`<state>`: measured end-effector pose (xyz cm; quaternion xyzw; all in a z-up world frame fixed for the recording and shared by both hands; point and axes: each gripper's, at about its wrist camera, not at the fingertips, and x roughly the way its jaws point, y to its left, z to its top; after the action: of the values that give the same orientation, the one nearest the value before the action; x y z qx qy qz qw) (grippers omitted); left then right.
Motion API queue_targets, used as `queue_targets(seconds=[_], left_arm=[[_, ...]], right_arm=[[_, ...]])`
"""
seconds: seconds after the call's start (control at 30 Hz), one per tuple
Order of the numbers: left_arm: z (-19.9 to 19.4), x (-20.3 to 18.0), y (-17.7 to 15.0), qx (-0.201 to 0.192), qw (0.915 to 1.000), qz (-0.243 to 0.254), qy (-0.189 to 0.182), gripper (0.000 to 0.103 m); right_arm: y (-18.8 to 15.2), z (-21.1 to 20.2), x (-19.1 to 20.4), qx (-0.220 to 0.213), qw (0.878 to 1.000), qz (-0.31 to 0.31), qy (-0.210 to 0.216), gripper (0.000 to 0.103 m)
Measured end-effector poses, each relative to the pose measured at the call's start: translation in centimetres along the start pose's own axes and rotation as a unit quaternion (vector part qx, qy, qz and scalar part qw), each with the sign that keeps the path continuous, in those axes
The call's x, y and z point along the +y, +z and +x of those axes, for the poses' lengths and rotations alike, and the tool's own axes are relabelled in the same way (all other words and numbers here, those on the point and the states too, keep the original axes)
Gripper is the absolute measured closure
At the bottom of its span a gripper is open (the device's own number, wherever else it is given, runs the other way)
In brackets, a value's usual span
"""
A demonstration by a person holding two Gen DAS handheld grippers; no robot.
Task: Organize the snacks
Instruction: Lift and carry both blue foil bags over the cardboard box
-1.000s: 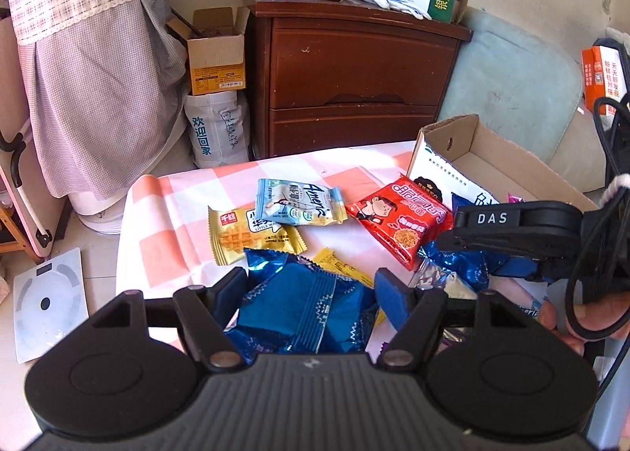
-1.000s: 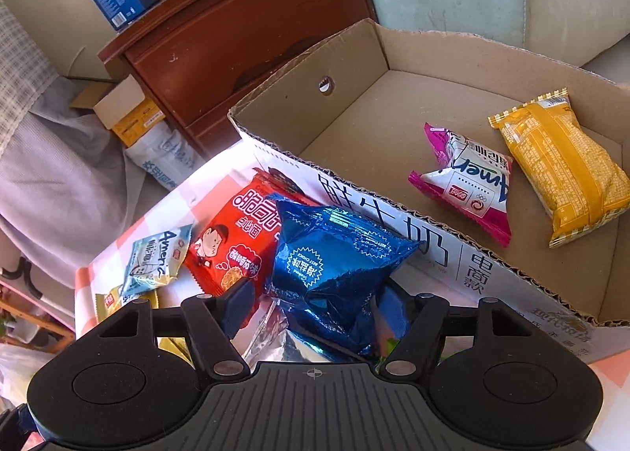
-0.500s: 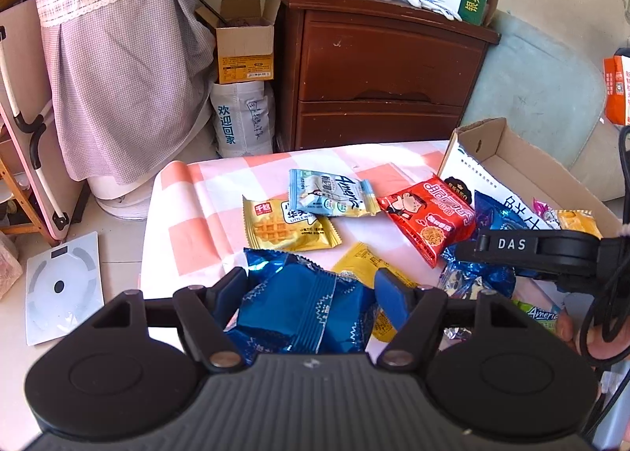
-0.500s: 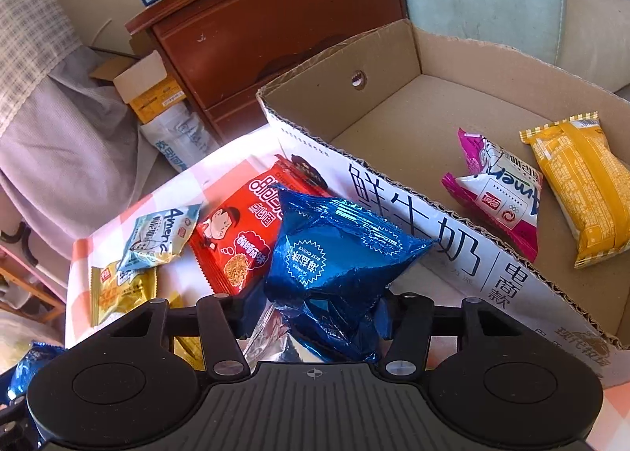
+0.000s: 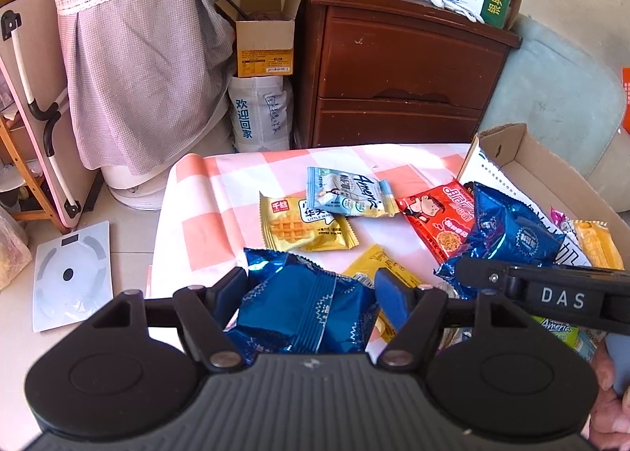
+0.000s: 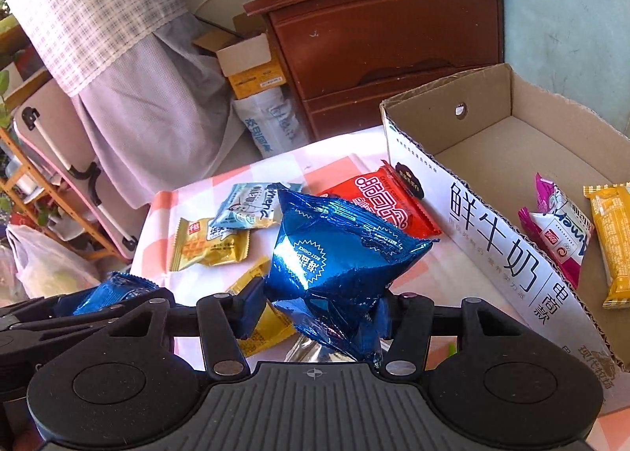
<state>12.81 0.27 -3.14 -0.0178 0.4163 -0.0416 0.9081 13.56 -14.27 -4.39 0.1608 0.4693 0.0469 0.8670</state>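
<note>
My left gripper [image 5: 311, 289] is shut on a blue snack packet [image 5: 307, 309] and holds it above the checked tablecloth [image 5: 220, 207]. My right gripper [image 6: 315, 305] is shut on a shiny blue foil packet [image 6: 334, 258], lifted beside the cardboard box [image 6: 492, 238]; it also shows in the left wrist view [image 5: 508, 230]. In the box lie a pink packet [image 6: 559, 230] and a yellow packet [image 6: 614, 238]. On the cloth lie a red packet [image 5: 437, 215], a light blue packet [image 5: 350, 195] and a yellow waffle packet [image 5: 303, 226].
A brown drawer cabinet [image 5: 401, 69] stands behind the table with cartons on top. A small open carton [image 5: 264, 41] and a white bag [image 5: 260, 120] sit beside it. A white scale [image 5: 71, 270] lies on the floor at left. A pale green cushion [image 5: 551, 97] is behind the box.
Both grippers have pulled back and turned left, each still holding its blue packet. The right packet has moved away from the box wall, out over the cloth.
</note>
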Motion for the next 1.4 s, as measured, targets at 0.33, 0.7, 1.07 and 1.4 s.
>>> queue_targets(seconds=[0.33,0.7,1.07,1.4], left_arm=[[0.1,-0.6,0.3,-0.002,0.9999,-0.004,0.01,0.033],[-0.4,-2.7,0.6,-0.019,0.9996,0.013,0.014,0.033],[-1.1,-5.1,1.5,-0.039,0.9992,0.009,-0.004,0.033],[-1.4,-8.7,2.2,-0.063,0.9962,0.018,-0.058,0.033]], right_arm=[[0.1,-0.4,0.0,-0.002,1.0,-0.005,-0.001,0.05],[0.8,-2.0,-0.4,-0.024,1.0,-0.006,0.002,0.05],[2.2,-4.3,-2.5,-0.051,0.999,0.004,-0.016,0.05],[3.9,-7.4,-6.8,-0.084,0.995,0.035,-0.043,0.05]])
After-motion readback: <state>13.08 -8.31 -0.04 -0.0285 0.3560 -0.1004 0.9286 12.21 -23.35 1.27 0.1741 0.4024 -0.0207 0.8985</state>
